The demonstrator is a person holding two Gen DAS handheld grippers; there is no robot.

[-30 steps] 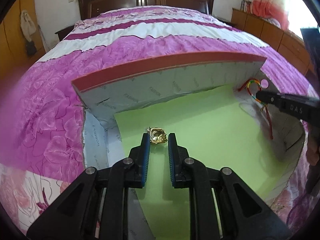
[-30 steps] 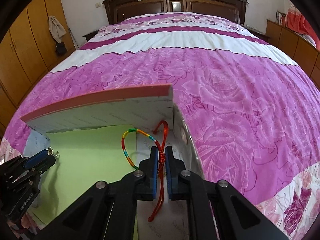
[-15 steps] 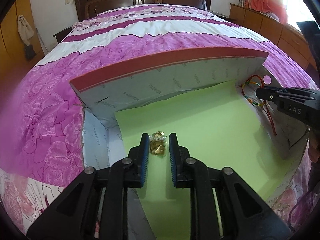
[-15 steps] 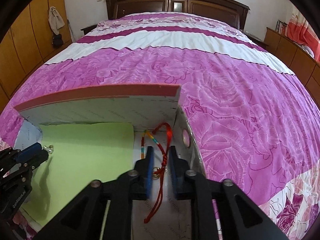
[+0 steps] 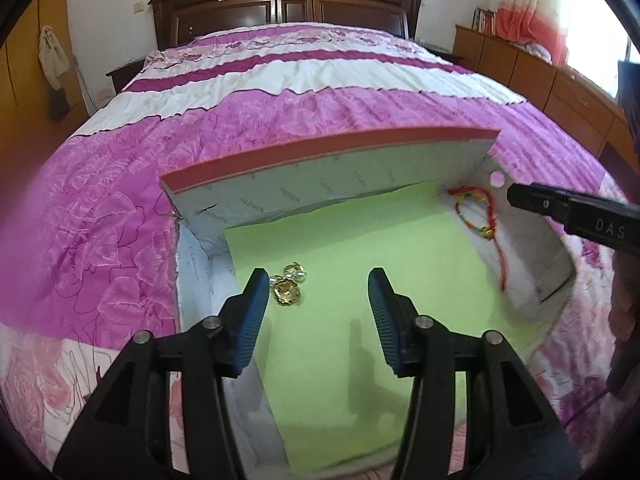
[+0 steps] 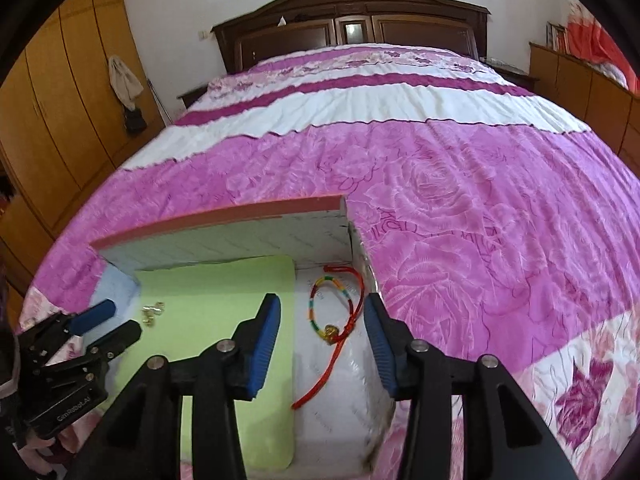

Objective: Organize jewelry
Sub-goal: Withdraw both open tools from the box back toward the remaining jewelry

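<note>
A shallow open box (image 5: 332, 168) with a pink rim lies on the bed, lined with a green mat (image 5: 360, 280). Gold earrings (image 5: 288, 286) lie on the mat near its left edge, just ahead of my left gripper (image 5: 316, 312), which is open and empty. A red and multicoloured string bracelet (image 6: 340, 312) with a gold charm lies on the white strip at the box's right side, between the fingers of my right gripper (image 6: 322, 340), which is open and empty. The bracelet (image 5: 480, 216) and earrings (image 6: 152, 312) show in both views.
The box (image 6: 224, 220) sits near the foot of a bed with a pink floral bedspread (image 6: 440, 184). A dark wooden headboard (image 5: 280, 4) stands at the far end. Wooden wardrobes (image 6: 48, 112) are at left, low cabinets (image 5: 540, 76) at right.
Both grippers opened. The left let go of the gold earrings onto the mat. The right let go of the string bracelet, which now lies flat in the box. Both pulled back slightly.
</note>
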